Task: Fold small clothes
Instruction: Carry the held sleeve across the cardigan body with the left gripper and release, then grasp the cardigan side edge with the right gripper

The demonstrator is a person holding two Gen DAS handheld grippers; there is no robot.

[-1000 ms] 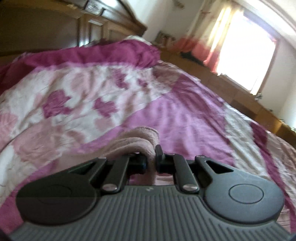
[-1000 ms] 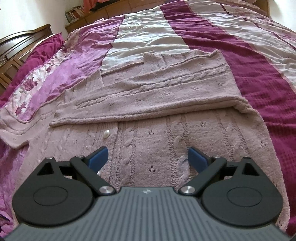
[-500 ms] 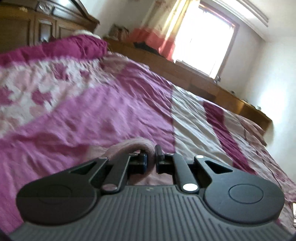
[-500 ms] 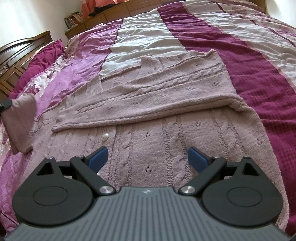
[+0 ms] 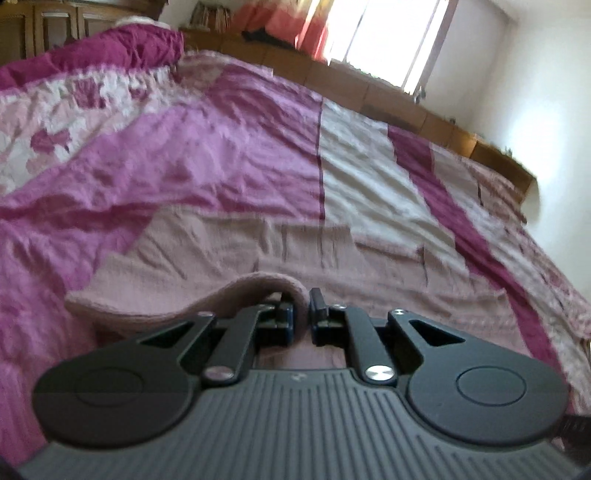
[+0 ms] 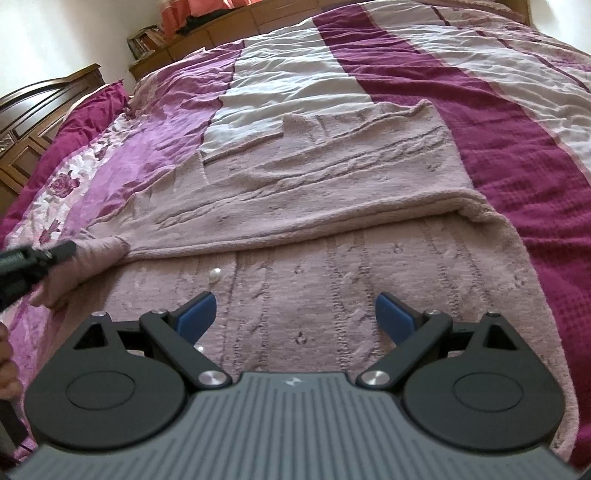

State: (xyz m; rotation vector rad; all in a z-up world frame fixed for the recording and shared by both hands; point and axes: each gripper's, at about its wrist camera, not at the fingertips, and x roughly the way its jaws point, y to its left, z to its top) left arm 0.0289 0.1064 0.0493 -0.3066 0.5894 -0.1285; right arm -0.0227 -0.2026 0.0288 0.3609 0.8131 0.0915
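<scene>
A pale pink cable-knit sweater (image 6: 325, 206) lies spread on the bed, one sleeve folded across its body. My left gripper (image 5: 302, 314) is shut on the cuff of the other sleeve (image 5: 258, 288), which loops up over its fingers. In the right wrist view this same gripper (image 6: 70, 249) comes in from the left edge, holding the sleeve (image 6: 99, 254) lifted over the sweater's left side. My right gripper (image 6: 295, 314) hovers open above the sweater's lower body, nothing between its blue pads (image 6: 197, 314). A pearl button (image 6: 215, 275) shows on the sweater's front.
The bedspread (image 6: 406, 62) has magenta, lilac and cream stripes with a floral band (image 6: 62, 181) at the left. A dark wooden headboard (image 6: 33, 114) stands far left. Low wooden cabinets (image 5: 354, 88) and a bright window (image 5: 391, 33) line the far side.
My left gripper has carried the sleeve cuff rightward from the floral edge of the bed over onto the sweater's body. The right gripper has stayed still and open.
</scene>
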